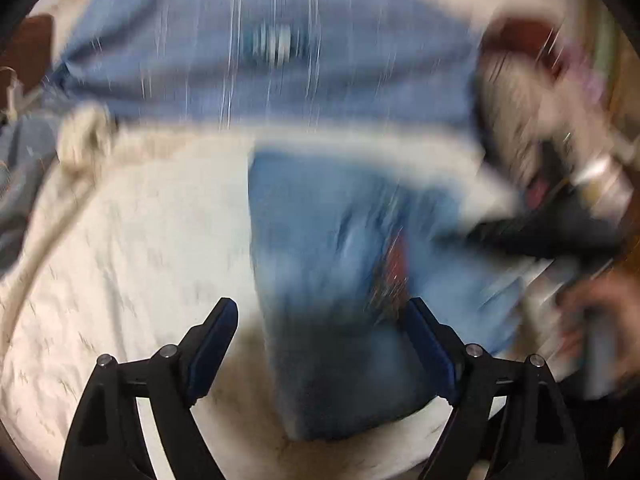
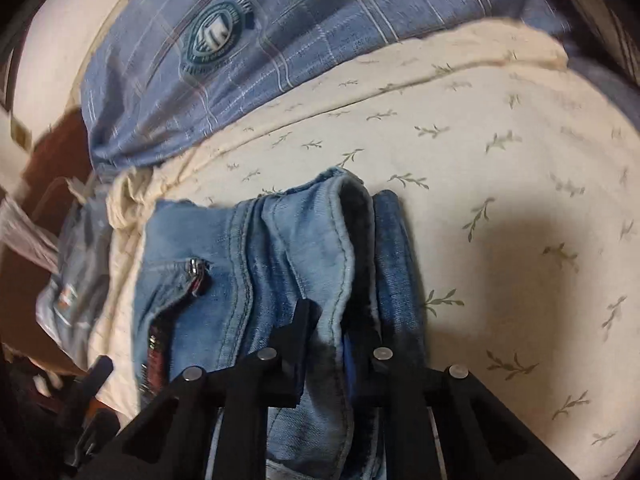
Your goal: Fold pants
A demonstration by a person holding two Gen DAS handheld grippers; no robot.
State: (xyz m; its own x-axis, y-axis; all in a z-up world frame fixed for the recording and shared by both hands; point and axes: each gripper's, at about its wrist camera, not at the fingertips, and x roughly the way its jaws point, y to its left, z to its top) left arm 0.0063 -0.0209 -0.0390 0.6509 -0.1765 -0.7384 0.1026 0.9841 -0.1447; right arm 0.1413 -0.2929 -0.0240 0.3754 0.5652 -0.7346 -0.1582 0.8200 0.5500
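My right gripper (image 2: 340, 344) clamps a denim fold of the jeans (image 2: 280, 248); my left gripper (image 1: 320, 344) gapes empty. I judge mid-fold: next, carry this edge across.

I'm working in a home bedroom: a bed with a cream leaf-print sheet (image 2: 500, 184) and a blue plaid pillow (image 2: 320, 32) at its head.

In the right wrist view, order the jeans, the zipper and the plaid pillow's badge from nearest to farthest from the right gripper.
1. Jeans: a fold sits between the right gripper's fingers.
2. Zipper: up and left, on the denim.
3. Badge: far top left, on the plaid pillow.
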